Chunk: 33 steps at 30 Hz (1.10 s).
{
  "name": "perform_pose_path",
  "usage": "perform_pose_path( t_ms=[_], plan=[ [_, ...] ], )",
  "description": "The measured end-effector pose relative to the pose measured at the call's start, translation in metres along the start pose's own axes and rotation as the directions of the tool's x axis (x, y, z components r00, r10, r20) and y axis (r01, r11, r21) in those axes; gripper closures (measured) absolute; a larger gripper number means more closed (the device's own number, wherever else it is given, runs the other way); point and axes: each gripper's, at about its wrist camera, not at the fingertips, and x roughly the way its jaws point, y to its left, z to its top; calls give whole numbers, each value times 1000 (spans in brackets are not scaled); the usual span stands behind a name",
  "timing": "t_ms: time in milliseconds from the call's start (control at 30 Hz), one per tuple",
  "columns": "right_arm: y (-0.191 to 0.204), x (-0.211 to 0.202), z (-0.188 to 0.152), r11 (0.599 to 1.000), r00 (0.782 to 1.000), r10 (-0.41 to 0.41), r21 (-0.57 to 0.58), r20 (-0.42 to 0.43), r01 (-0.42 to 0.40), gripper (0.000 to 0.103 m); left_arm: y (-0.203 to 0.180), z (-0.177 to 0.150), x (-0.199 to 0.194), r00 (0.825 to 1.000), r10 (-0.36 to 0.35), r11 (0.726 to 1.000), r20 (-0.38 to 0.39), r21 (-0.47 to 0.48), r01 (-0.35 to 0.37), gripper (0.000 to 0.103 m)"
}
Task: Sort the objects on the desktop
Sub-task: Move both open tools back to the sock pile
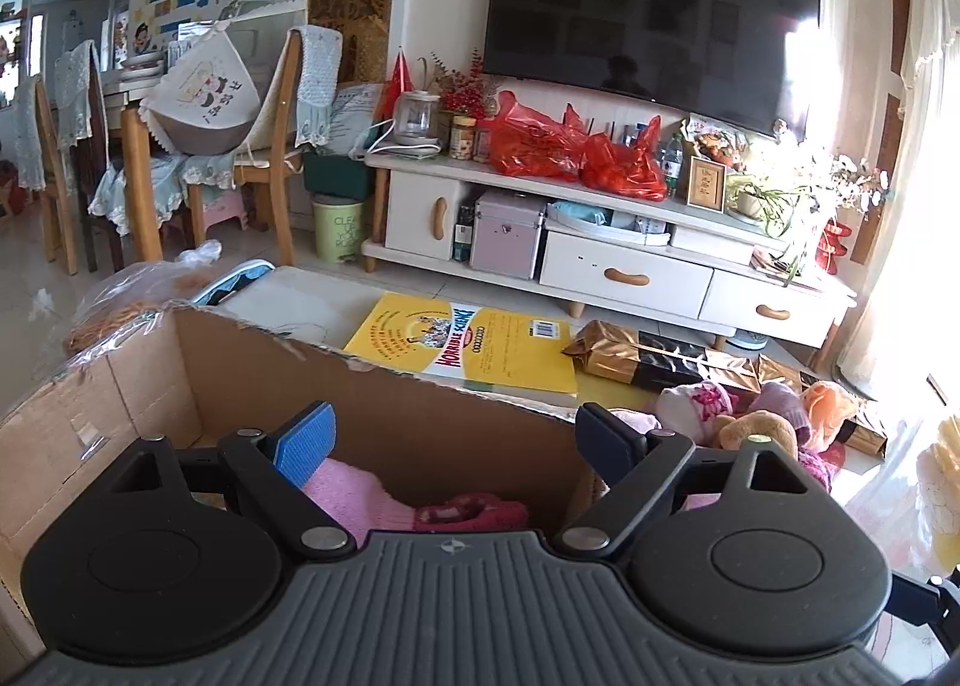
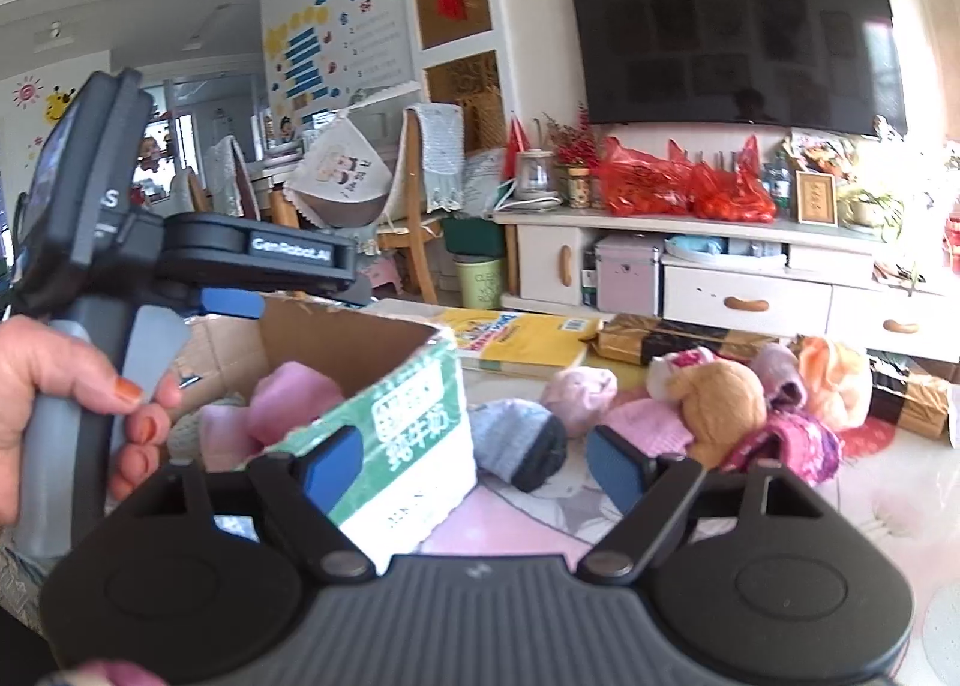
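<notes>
**Mia:** Both claws are wide open and we hold nothing in them. Our left claw (image 1: 450, 434) hangs over the cardboard box (image 1: 240, 374). Our right claw (image 2: 474, 464) sits low by the box's green corner, and it looks toward the soft pile.

**Ben:** What is in the box now?

**Mia:** Pink knit things (image 1: 360, 497) lie at the bottom. So some soft things look sorted already.

**Ben:** And what is left out on the desk (image 2: 888, 500)?

**Mia:** A pile of soft things sits to the right of the box. We see a blue and dark sock (image 2: 519, 440) just beside the box, a pale pink sock (image 2: 579, 392) behind it, a tan plush toy (image 2: 720, 404), and a purple knit thing (image 2: 792, 440). A yellow book (image 1: 474, 338) and a gold and black packet (image 1: 648, 359) lie farther back.

**Ben:** So which step are we on?

**Mia:** We think we are between picks. Nothing is in our claws, so we go for the next soft thing.

**Ben:** Which one?

**Mia:** The blue and dark sock looks like the nearest to our right claw. We need to move forward, put one finger on each side of it, and squeeze. Then we lift it over the box wall and let go.

**Ben:** Anything tricky?

**Mia:** The sock is floppy and close to the box. We should not bump the box.
</notes>
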Motion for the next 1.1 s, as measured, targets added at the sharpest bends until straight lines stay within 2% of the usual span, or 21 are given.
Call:
perform_pose_path(
  t_ms=[367, 733, 1100],
  plan=[
    [-40, -4, -7, 994, 997, -77, 75, -2, 77, 19, -30, -2, 0, 999, -42, 998, 1, 38, 42, 0],
    [-82, -9, -12, 981, 985, -172, 96, 4, 171, 19, -62, -11, 1, 994, -113, 990, -5, 85, 113, 0],
    [-132, 0, -24, 960, 972, -233, 150, -42, 236, 19, -87, -16, 6, 989, -146, 978, -12, 146, 146, 0]
  ],
)
